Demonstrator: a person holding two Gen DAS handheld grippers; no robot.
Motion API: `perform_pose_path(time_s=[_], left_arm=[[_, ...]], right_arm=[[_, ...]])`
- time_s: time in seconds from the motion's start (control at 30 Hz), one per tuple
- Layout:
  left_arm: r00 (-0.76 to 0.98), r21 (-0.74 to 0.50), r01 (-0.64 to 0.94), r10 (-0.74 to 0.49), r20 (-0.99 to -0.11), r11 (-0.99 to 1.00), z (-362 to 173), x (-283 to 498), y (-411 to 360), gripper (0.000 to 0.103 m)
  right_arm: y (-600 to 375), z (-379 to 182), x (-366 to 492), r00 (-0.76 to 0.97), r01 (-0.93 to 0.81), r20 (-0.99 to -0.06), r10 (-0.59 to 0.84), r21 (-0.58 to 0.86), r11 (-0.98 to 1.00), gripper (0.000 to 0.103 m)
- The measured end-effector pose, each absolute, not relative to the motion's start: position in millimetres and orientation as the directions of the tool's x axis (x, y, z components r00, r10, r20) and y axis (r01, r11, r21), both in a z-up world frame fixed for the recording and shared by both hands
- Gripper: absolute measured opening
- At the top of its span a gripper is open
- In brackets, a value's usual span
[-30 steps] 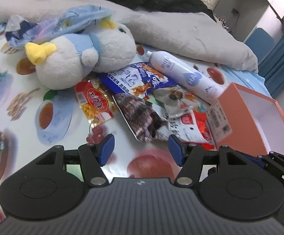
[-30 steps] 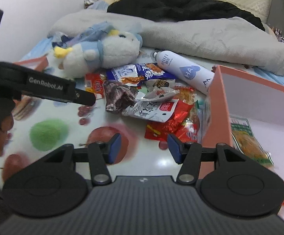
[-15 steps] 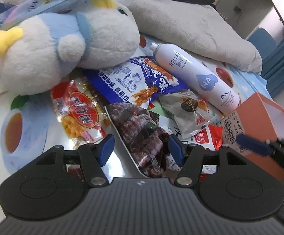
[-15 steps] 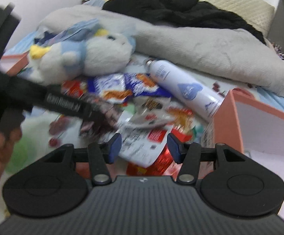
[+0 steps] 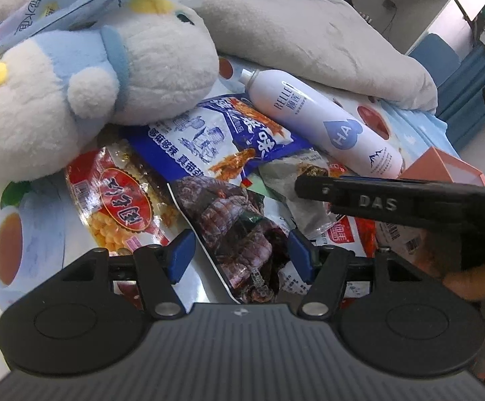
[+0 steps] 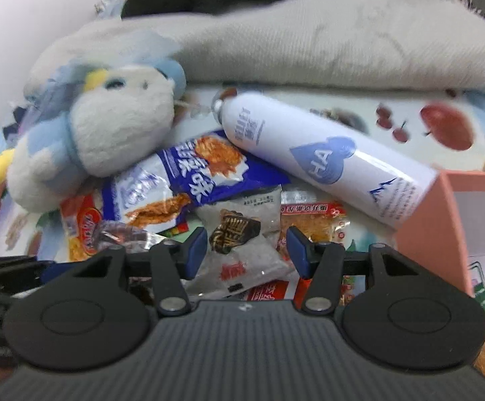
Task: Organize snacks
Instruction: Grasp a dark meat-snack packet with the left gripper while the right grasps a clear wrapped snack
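Note:
A pile of snack packets lies on the fruit-print sheet. In the left wrist view my left gripper (image 5: 240, 250) hovers low over a dark brown packet (image 5: 239, 220); its jaws are opening, the packet lies under the gap and the pads do not press it. A red corn packet (image 5: 122, 207) and a blue packet (image 5: 222, 133) lie beside it. My right gripper (image 6: 246, 247) stands open above a clear grey packet (image 6: 239, 230), with an orange packet (image 6: 312, 220) to its right. One black finger of the right gripper (image 5: 376, 200) crosses the left view.
A white spray can (image 6: 326, 163) leans against the pink box (image 6: 423, 220) at the right. A blue and white plush toy (image 5: 92, 93) rests on the packets' far left. A grey blanket (image 6: 309, 43) lies behind. A hand (image 5: 473, 284) shows at the right.
Both grippers have come down and closer to the snack pile. The right gripper swung left over the pile, and its finger now crosses the left wrist view.

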State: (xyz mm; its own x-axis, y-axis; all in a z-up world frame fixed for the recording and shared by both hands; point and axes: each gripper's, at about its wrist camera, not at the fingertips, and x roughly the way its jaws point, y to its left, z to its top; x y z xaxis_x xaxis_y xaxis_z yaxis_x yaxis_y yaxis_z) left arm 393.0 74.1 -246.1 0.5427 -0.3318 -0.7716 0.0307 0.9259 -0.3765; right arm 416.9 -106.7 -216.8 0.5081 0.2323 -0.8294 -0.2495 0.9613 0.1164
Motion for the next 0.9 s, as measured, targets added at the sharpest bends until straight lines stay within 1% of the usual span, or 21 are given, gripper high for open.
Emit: perform_pose_path(time_s=[0.17, 0.23, 0.27, 0.37, 0.4, 0.43, 0.47, 0.53, 0.57, 0.73, 0.9], left_arm=[[0.546, -0.403, 0.028, -0.352, -0.761, 0.915, -248.3, 394.6, 72.5, 0.073], [0.549, -0.385, 0.02, -0.332, -0.767, 0.923, -250.4, 396.4, 68.8, 0.074], [0.547, -0.363, 0.021, -0.315, -0.776, 0.932, -251.0, 397.2, 65.3, 0.074], [0.554, -0.337, 0.041, -0.302, -0.776, 0.941, -251.6, 398.8, 57.4, 0.073], [0.552, -0.346, 0.033, -0.306, -0.775, 0.938, -253.0, 399.3, 58.2, 0.071], [0.549, -0.366, 0.026, -0.319, -0.773, 0.93, -254.4, 400.2, 59.4, 0.065], [0.544, -0.385, 0.021, -0.333, -0.77, 0.923, -255.9, 400.8, 60.7, 0.062], [0.537, -0.419, 0.007, -0.357, -0.765, 0.908, -257.6, 400.0, 62.4, 0.05], [0.534, -0.421, 0.008, -0.359, -0.765, 0.907, -256.8, 399.2, 60.9, 0.048], [0.543, -0.384, -0.003, -0.321, -0.776, 0.923, -248.3, 391.3, 57.4, 0.044], [0.546, -0.359, -0.033, -0.284, -0.788, 0.933, -238.4, 374.0, 65.8, 0.044]], right_arm=[[-104.7, -224.3, 427.1, 0.482, -0.265, -0.841, 0.246, 0.127, 0.956, 0.055], [-102.5, -225.6, 427.5, 0.48, -0.28, -0.843, 0.242, 0.114, 0.953, 0.055], [-101.7, -226.9, 427.8, 0.477, -0.29, -0.844, 0.246, 0.113, 0.95, 0.057], [-100.3, -227.3, 430.9, 0.47, -0.29, -0.849, 0.243, 0.112, 0.95, 0.057], [-100.5, -227.3, 432.2, 0.466, -0.289, -0.85, 0.245, 0.115, 0.95, 0.056], [-101.4, -227.3, 432.8, 0.466, -0.292, -0.849, 0.249, 0.118, 0.949, 0.054], [-102.6, -226.7, 433.8, 0.469, -0.293, -0.849, 0.245, 0.112, 0.95, 0.048], [-105.3, -224.3, 433.9, 0.471, -0.295, -0.848, 0.245, 0.111, 0.949, 0.043], [-106.3, -223.7, 433.8, 0.47, -0.288, -0.848, 0.245, 0.115, 0.951, 0.041], [-103.4, -217.8, 422.7, 0.477, -0.281, -0.848, 0.229, 0.099, 0.954, 0.039], [-108.2, -209.1, 396.2, 0.475, -0.279, -0.85, 0.229, 0.101, 0.955, 0.039]])
